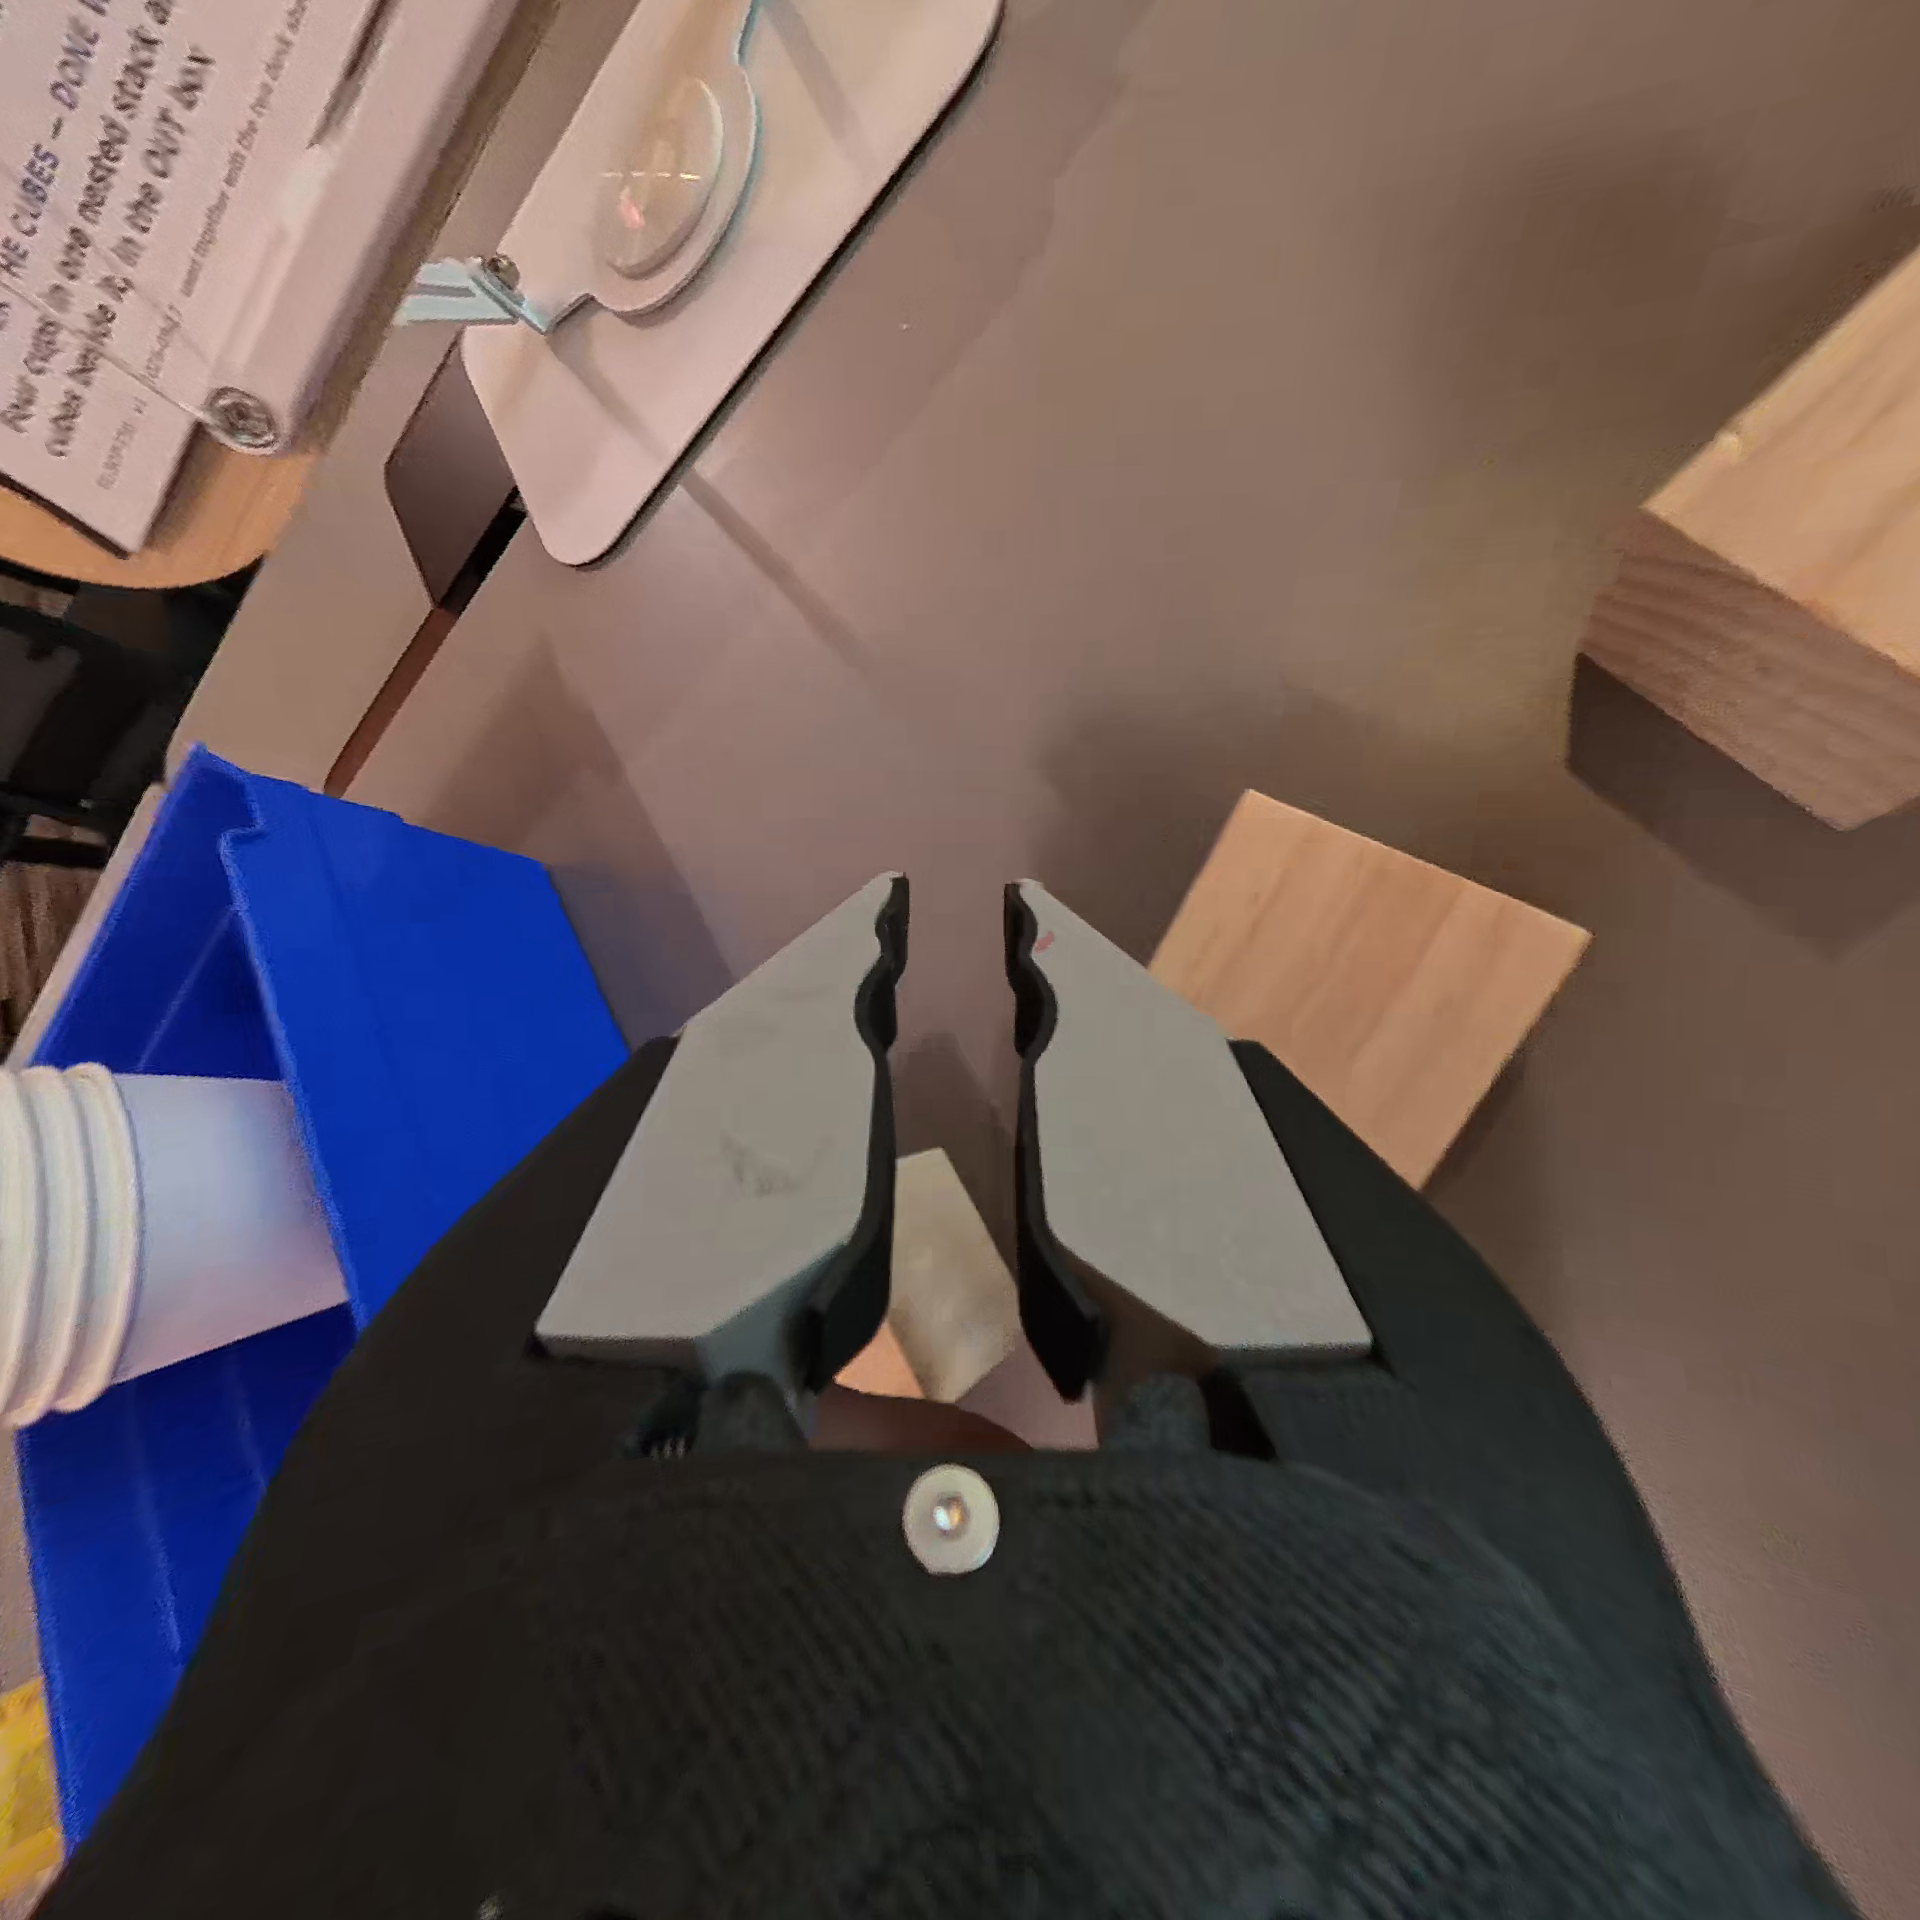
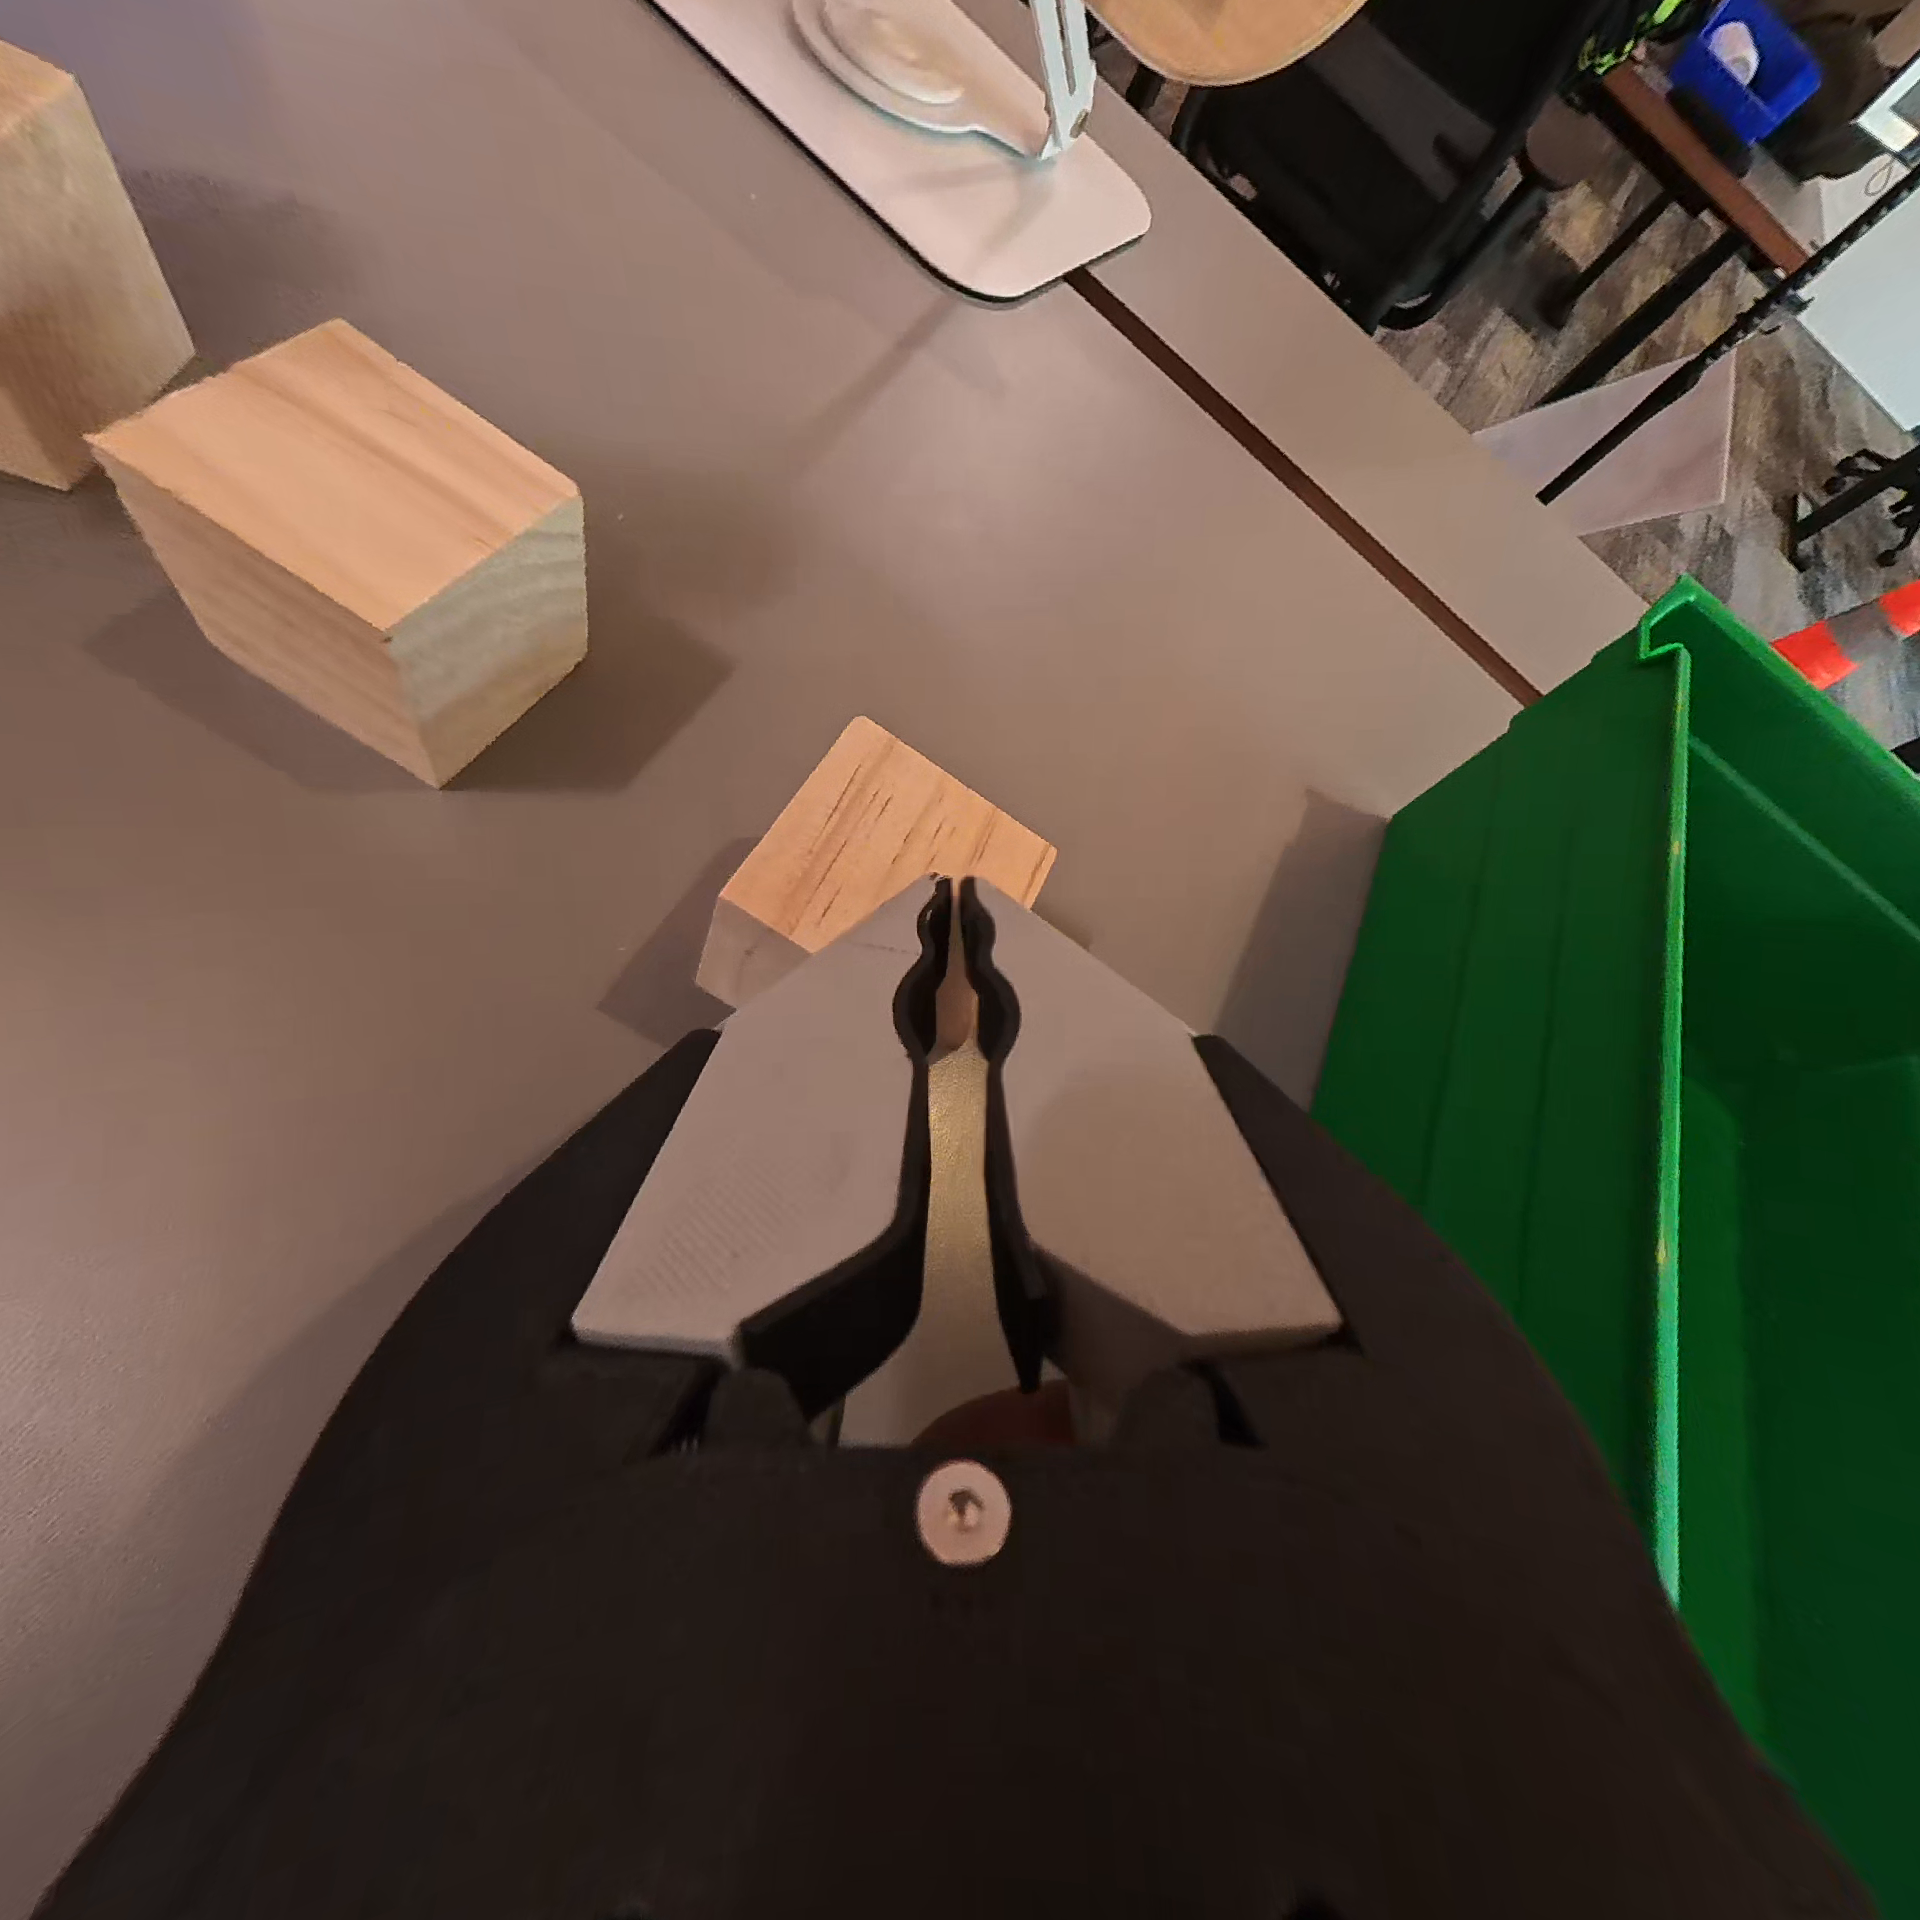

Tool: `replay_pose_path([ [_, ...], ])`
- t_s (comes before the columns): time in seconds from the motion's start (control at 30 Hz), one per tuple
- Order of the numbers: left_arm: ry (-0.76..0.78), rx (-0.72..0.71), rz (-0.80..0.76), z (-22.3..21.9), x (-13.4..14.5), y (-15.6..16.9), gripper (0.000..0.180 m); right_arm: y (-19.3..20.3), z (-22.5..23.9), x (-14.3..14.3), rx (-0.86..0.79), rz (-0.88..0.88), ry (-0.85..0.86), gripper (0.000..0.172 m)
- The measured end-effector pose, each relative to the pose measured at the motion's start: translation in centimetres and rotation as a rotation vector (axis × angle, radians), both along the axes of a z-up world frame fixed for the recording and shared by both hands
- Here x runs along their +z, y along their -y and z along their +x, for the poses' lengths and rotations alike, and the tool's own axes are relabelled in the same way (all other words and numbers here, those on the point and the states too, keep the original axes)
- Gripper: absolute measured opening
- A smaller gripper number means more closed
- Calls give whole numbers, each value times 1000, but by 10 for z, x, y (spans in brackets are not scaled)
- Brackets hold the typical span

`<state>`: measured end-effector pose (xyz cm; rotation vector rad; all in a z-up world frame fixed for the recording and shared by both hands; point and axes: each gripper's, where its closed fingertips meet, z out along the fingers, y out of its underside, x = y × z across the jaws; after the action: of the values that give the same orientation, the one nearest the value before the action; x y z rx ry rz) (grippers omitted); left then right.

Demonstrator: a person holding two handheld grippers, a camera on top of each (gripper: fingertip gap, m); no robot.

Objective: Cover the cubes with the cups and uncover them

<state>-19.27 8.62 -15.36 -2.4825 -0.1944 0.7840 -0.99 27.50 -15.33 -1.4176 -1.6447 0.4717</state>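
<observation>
- The counter carried the whole work area, a plain grey-brown surface with a seam running toward its far edge.
- A green bin stood at the right of the counter, open and showing no contents in its visible part; a blue bin stood at the left.
- The stack of white cups lay on its side in the blue bin, rims pointing outward. No cup stood over any cube, so covering was judged not yet begun.
- The wooden cubes sat bare on the counter: a large cube, a second large cube just beside it, and a small cube near the green bin.
- The right tongs were pressed together with nothing between the tips, hovering over the small cube's near corner. Risk: lowering them in this state would likely push or tip the cube out of position.
- The left tongs stood slightly spread and empty, aimed at bare counter between the blue bin and a cube. Risk: the narrow opening might not straddle a cup wall, so an approach could shove the stack or lift several nested cups together.
</observation>
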Motion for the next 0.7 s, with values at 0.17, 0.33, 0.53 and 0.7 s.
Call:
replay_pose_path([
  [0.17, 21, -122, 121, 40, 39, -7, 35, 2, -1, 20, 1, -5, -95, 6],
  [0.33, 164, -292, -73, 86, 13, -2, 79, 16, -4, 32, 60, -58, -160, 6],
  [0.53, 144, -358, -397, 53, -22, 11, 79, 25, -7, 24, 102, -33, -131, 8],
  [0.7, 234, -615, -577, 58, -37, 12, 64, 29, -8, 31, 127, -10, -165, 7],
])
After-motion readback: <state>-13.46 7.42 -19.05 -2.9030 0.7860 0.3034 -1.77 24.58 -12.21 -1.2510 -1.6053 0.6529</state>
